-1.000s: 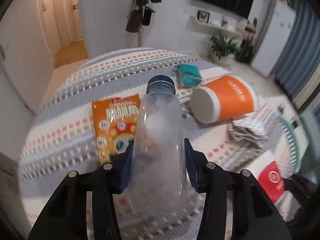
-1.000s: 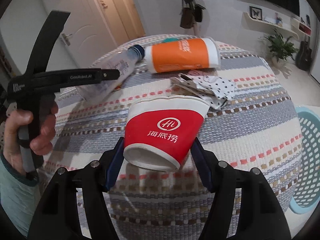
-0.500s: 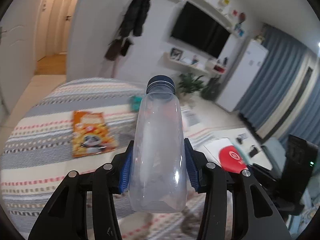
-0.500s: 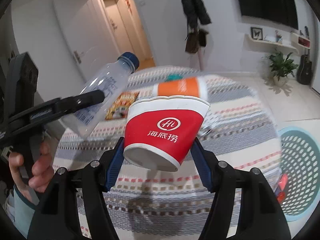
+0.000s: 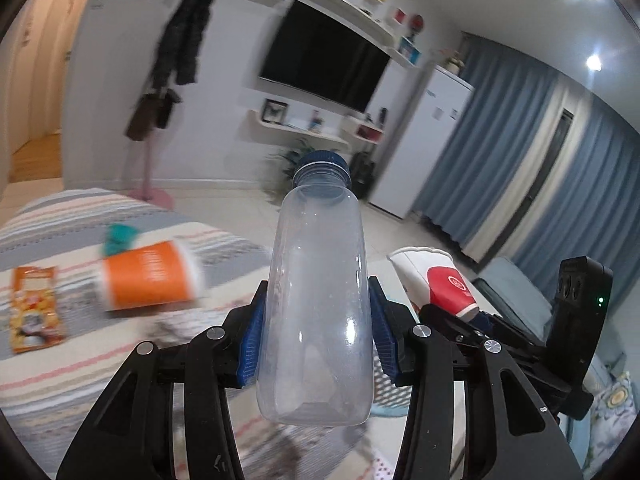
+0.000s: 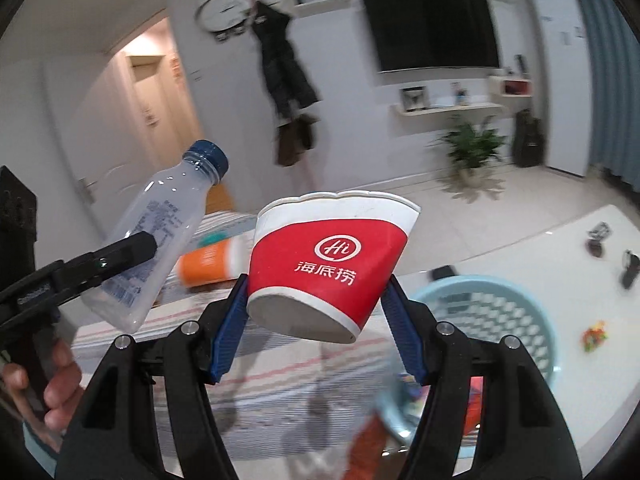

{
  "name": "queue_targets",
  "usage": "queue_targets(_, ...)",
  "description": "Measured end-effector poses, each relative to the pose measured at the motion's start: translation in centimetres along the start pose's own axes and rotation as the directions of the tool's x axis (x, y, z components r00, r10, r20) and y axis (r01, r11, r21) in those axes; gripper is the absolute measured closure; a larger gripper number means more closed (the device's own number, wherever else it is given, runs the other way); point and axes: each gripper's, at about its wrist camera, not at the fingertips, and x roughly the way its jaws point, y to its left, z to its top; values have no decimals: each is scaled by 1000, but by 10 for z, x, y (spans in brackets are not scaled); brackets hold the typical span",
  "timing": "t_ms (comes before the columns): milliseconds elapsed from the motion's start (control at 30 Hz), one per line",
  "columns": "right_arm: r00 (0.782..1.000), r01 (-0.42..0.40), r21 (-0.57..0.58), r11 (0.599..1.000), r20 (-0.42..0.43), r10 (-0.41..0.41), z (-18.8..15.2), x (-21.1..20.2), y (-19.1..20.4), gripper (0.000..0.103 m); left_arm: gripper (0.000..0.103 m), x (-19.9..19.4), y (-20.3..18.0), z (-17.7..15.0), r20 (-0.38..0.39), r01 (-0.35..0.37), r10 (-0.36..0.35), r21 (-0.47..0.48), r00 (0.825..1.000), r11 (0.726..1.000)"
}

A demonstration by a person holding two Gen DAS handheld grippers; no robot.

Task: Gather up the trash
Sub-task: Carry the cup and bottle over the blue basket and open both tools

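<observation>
Left tool [image 5: 316, 344] clamped mid-body on empty plastic bottle [image 5: 316, 308]: light, slick, squashable. Right tool [image 6: 316, 332] pinching red paper cup [image 6: 328, 268] low on its wall: light, crushable.

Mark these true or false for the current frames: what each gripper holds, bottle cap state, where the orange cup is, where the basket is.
1. The left gripper holds a clear plastic bottle. True.
2. The bottle has no cap. False: a dark blue cap is on it.
3. The right gripper holds the orange cup. False: it holds a red paper cup; the orange cup lies on its side on the striped cloth.
4. A light blue basket sits to the right of the red paper cup in the right wrist view. True.
5. Both grippers are open. False: each is shut on its item.
</observation>
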Motion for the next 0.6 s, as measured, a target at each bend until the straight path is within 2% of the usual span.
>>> queue_targets(67,999,45,15,999,4,-45,1,3,-18,41,58,21,-16,-1,-22,6,-5,13,1000,1000)
queue_targets(167,995,102,46,994,-15,-102,-1,3,-47,41,58,56,-44,-8,-60,-32,35,53,998,998)
queue_targets(233,989,142,69,987,-41,-140,-5,6,-67,41,58,75,-58,-14,-82,-33,38,69,996,997)
queue_targets(433,963,237,130,963,-164,-215,-21,28,-119,41,58,131,-83,-34,-178,-6,17,64,984,998)
queue_targets(600,933,292,167,942,-265,-242,-44,47,-147,41,58,166,-90,-58,-264,6,7,52,965,999)
